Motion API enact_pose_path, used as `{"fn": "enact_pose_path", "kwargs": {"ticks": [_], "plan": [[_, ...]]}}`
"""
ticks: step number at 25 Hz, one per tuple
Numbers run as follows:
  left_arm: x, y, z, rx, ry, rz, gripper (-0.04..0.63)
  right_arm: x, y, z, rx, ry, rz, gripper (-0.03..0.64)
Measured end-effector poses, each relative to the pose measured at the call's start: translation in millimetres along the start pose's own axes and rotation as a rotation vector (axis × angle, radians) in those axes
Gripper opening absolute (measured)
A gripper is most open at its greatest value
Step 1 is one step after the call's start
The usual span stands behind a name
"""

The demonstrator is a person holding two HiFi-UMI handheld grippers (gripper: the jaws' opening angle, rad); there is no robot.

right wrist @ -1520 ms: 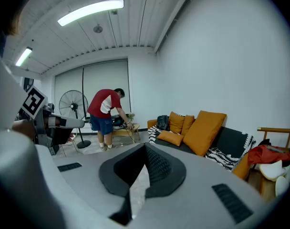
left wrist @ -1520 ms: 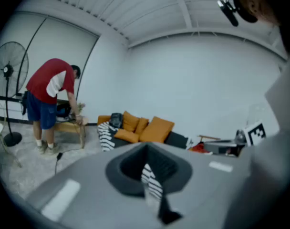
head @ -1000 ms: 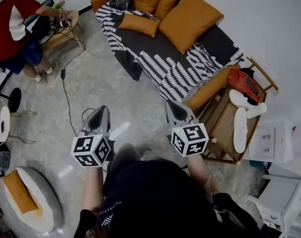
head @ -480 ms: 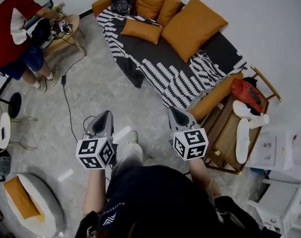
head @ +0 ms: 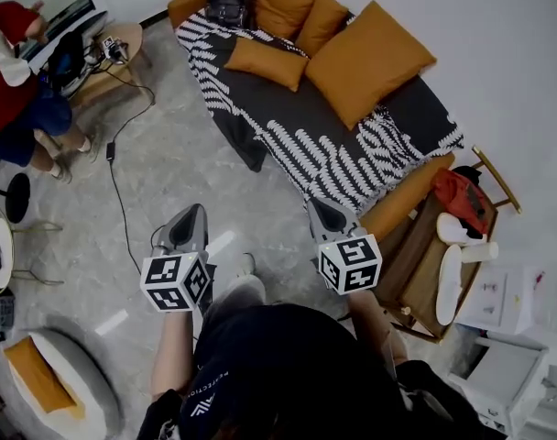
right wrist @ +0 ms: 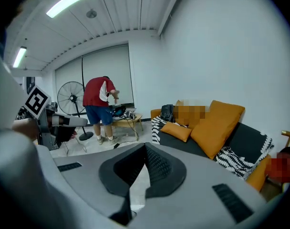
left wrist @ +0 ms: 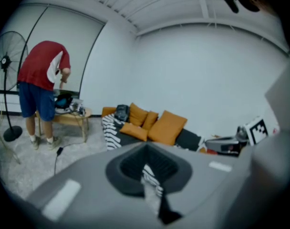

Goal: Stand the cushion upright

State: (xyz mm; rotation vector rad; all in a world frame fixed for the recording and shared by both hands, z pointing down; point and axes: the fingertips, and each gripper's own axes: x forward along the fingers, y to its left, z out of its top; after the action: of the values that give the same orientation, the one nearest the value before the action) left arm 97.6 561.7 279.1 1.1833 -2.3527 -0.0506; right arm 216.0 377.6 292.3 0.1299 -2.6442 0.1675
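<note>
Head view: left gripper (head: 192,213) and right gripper (head: 315,205) hang side by side above the grey floor (head: 169,172). The small orange cushion (head: 260,62) lies flat on the striped sofa (head: 333,145) at twelve o'clock, well apart from both. Left gripper view: jaws pressed together, nothing between. Right gripper view: jaws likewise together, cushion at one o'clock.

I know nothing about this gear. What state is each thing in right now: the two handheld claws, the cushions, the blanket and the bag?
left gripper: shut, empty.
right gripper: shut, empty.
small cushion: lying flat on the sofa seat.
large cushion: leaning against the sofa back.
blanket: spread over the seat, hanging off the front.
bag: sitting at the sofa's far end.
</note>
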Motion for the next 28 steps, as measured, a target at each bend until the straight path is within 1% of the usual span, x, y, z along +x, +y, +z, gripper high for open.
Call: {"fn": "enact_pose_path", "kwargs": {"ticks": [5, 10, 13, 17, 21, 24, 28], "plan": [[25.9, 34.5, 12.8, -0.013, 0.019, 0.012, 0.008, 42.4, 1.6, 15.8, 0.018, 0.016, 0.007, -0.003], [50.0, 60.5, 25.2, 0.0, 0.031, 0.004, 0.008, 78.1, -1.1, 25.0, 0.028, 0.037, -0.011, -0.003], [62.9, 73.1, 32.2, 0.005, 0.015, -0.01, 0.008, 93.1, -1.9, 28.2, 0.028, 0.053, -0.022, -0.003], [85.2, 80.7, 33.2, -0.001, 0.038, -0.033, 0.008, 106.6, -2.6, 28.3, 0.021, 0.078, -0.019, -0.003], [112.7, 75.4, 32.1, -0.008, 0.061, -0.046, 0.008, 124.6, -24.4, 29.3, 0.033, 0.091, -0.028, -0.003], [137.9, 76.4, 37.0, -0.007, 0.067, -0.048, 0.008, 146.7, -44.7, 36.6, 0.008, 0.087, -0.026, -0.003], [177.5, 78.8, 47.3, 0.03, 0.074, -0.04, 0.008, 183.5, -77.0, 50.9, -0.029, 0.075, -0.012, -0.003]]}}
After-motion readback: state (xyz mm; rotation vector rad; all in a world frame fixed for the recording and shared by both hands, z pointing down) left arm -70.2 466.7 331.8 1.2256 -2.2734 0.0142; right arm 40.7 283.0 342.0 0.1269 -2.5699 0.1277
